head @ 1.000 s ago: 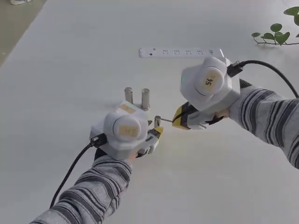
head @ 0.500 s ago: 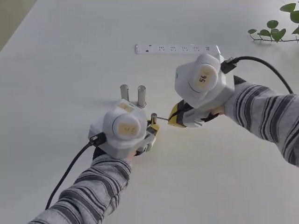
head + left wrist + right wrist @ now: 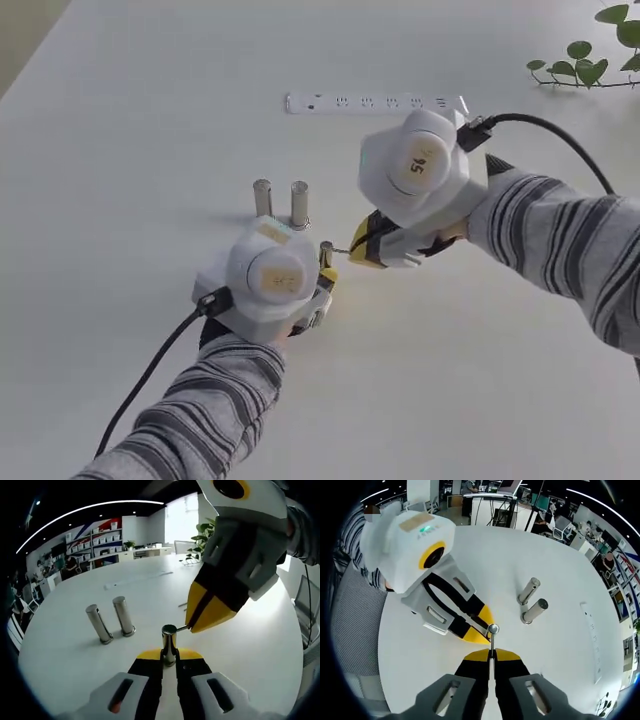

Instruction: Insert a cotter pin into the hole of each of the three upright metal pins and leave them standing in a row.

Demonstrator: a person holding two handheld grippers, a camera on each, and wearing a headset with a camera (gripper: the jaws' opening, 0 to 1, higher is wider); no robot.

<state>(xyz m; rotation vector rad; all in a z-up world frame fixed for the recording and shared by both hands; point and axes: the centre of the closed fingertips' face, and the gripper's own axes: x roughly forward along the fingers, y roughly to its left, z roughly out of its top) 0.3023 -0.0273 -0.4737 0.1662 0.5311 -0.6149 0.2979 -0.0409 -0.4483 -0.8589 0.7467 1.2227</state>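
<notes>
The left gripper (image 3: 169, 656) has its jaws clamped on the lower part of an upright metal pin (image 3: 169, 639), whose rounded top rises just above the yellow jaw tips while its foot sits on the white desk (image 3: 75, 670). Straight ahead of these jaws and slightly to their right, the right gripper (image 3: 491, 653) points in at the pin, its jaws closed tight on a thin cotter pin (image 3: 492, 642). The free end of the cotter pin reaches forward from the right jaws and meets the metal pin just below its top; whether it has entered the hole is too small to tell. Beyond the left jaws and off to their left, two other metal pins (image 3: 99, 624) (image 3: 123, 616) stand upright on the desk, close beside each other and apart from the gripped one. Farther out past both pairs of jaws, a white power strip (image 3: 375, 103) lies flat on the desk, and a leafy plant (image 3: 580, 65) trails in at the far right edge.
</notes>
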